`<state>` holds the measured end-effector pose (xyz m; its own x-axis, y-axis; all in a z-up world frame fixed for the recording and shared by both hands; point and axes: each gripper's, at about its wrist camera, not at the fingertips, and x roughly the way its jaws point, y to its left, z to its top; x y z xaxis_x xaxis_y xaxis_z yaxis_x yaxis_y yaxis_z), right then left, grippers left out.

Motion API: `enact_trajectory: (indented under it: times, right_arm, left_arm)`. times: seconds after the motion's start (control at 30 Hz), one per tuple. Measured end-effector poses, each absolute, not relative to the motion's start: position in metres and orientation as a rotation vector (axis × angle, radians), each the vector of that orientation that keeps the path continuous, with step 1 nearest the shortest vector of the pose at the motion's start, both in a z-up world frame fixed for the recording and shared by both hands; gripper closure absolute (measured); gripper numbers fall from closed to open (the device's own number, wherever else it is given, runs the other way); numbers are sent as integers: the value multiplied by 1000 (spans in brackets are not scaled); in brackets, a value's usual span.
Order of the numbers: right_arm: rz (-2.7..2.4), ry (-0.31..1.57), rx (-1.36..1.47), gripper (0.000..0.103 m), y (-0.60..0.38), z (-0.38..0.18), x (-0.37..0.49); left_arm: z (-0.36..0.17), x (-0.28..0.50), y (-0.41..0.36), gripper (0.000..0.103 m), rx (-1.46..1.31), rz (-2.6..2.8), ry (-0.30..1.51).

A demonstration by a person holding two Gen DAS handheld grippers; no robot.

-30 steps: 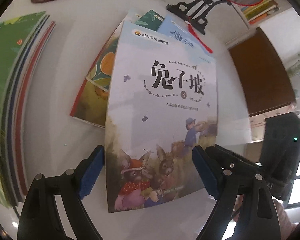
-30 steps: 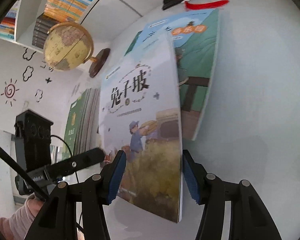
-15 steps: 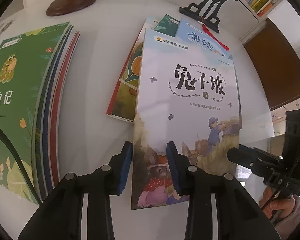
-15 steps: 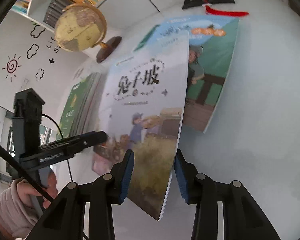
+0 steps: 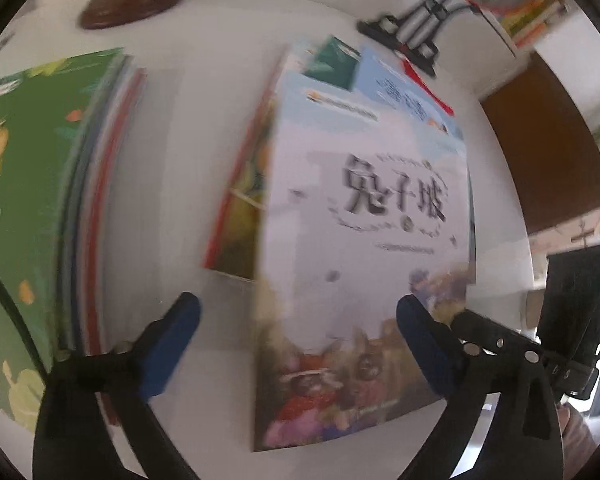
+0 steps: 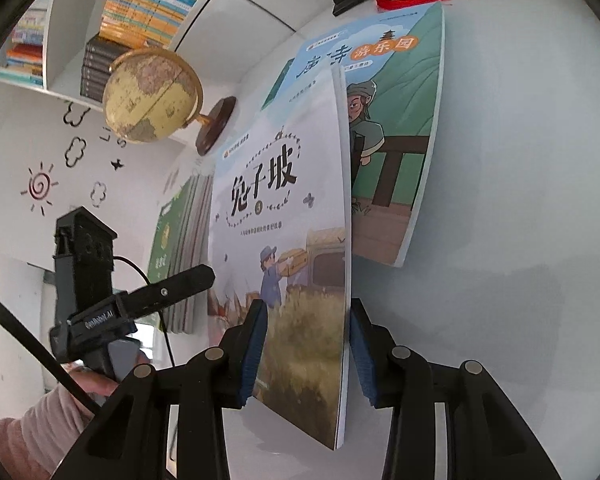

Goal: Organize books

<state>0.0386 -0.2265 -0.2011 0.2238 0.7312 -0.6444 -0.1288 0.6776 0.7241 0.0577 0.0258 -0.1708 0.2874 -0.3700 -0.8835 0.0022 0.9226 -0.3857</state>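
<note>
Right gripper [image 6: 306,346] jaws clamp the rabbit book's [image 6: 284,216] near edge, lifted off the pile on the surface [image 6: 520,200]; left gripper [image 5: 298,344] jaws opening, clear of it, so keep it flat and carry to green stack [image 5: 32,200].

Black grippers [image 6: 306,354] with blue pads [image 5: 172,344] (silver screws), pink sleeve [image 6: 32,436].

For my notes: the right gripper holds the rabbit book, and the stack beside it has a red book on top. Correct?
No: the top book is green, not red, as the left wrist view shows. The right gripper does hold the rabbit book.
</note>
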Motion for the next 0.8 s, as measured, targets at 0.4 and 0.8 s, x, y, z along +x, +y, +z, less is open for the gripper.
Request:
enact_trajectory:
  times: [0.4,0.8]
  right_arm:
    - [723,1128,558,77,-232,-174,29]
    - [621,1035,141,78,-204,-142,9]
  left_arm:
    - [-156,34,30,70,-376,-252,1226]
    - [-122,23,36,70,-499,-333,1118]
